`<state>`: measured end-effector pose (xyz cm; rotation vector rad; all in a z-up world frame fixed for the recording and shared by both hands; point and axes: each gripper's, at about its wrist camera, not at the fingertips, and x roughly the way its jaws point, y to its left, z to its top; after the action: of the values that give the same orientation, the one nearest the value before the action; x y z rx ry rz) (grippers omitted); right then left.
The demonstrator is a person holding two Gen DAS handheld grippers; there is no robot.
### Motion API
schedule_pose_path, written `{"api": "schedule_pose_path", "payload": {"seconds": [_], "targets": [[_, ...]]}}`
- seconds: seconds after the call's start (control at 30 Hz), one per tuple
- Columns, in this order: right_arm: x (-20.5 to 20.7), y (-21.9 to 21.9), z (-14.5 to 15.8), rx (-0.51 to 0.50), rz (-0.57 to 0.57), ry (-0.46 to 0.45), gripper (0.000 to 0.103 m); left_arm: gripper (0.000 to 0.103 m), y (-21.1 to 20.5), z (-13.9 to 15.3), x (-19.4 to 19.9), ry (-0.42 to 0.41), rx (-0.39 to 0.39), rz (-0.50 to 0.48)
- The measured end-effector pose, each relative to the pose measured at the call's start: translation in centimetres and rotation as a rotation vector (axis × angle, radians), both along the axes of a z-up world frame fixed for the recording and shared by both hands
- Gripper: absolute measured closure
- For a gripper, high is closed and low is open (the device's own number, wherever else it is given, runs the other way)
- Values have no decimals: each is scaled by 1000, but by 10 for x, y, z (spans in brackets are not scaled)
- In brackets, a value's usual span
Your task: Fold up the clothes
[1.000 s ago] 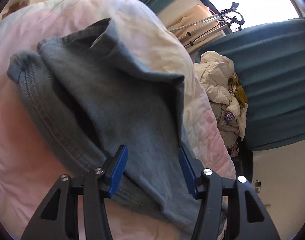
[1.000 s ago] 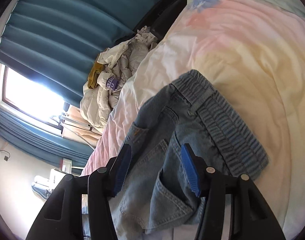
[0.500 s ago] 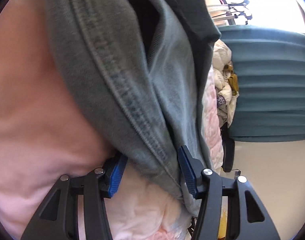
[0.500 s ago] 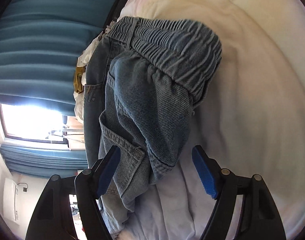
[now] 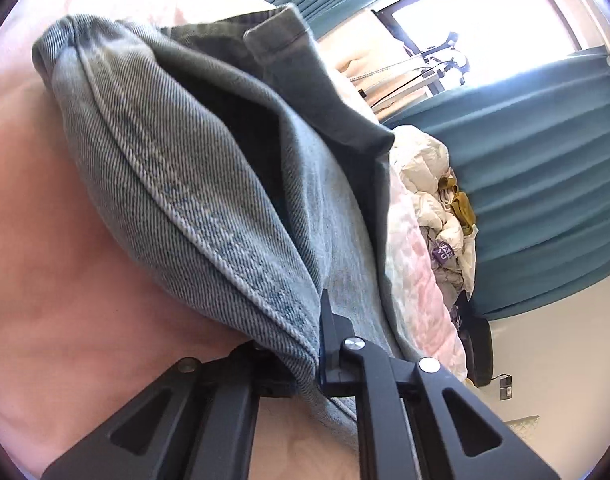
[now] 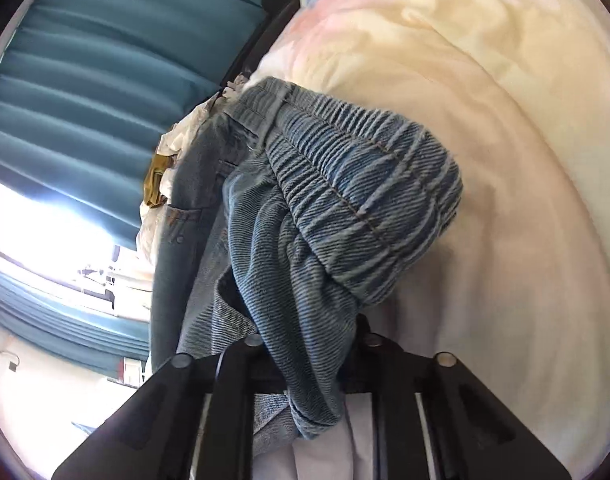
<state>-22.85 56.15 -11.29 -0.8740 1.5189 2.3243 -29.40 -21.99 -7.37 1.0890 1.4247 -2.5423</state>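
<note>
Blue jeans [image 5: 193, 184] lying bunched on a bed cover [image 5: 57, 288] of pink, cream and white. Left gripper [image 5: 305, 356] clenched on a thick stitched seam of the jeans, at the near edge of the cloth; only the right blue pad visible, the other one hidden under the denim fold. Above this grip, the leg of the jeans rising away over the bed cover, with a dark opening between two layers of denim and a folded hem sticking up at the far end.

Right gripper [image 6: 313, 364] with jaws closing, a bunch of denim already pressed between them just below the elastic waistband [image 6: 369, 200]. Fingertips covered by the cloth, so pads not seen. Waistband ribbed, curved like a hump on the bed cover [image 6: 505, 160], beyond the gripper. More of the jeans [image 6: 265, 280] lying to the left of the waistband, with a pocket and a rivet showing.

Past the far edge of the bed cover, a pile of white laundry [image 5: 437, 200] with a mustard-yellow piece [image 5: 463, 208] in it. Behind the pile, teal curtains [image 5: 545, 184] and a very bright window [image 5: 485, 16]. Same curtains [image 6: 85, 80] and window [image 6: 45, 240] also visible to the left of the jeans in the right view.
</note>
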Motion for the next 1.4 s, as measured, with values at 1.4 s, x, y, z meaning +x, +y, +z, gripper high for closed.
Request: {"api": "schedule_pose_path", "payload": {"seconds": [1.4], "targets": [[158, 43, 79, 513, 314, -251, 82, 82, 70, 15, 245, -210, -320, -148]]}}
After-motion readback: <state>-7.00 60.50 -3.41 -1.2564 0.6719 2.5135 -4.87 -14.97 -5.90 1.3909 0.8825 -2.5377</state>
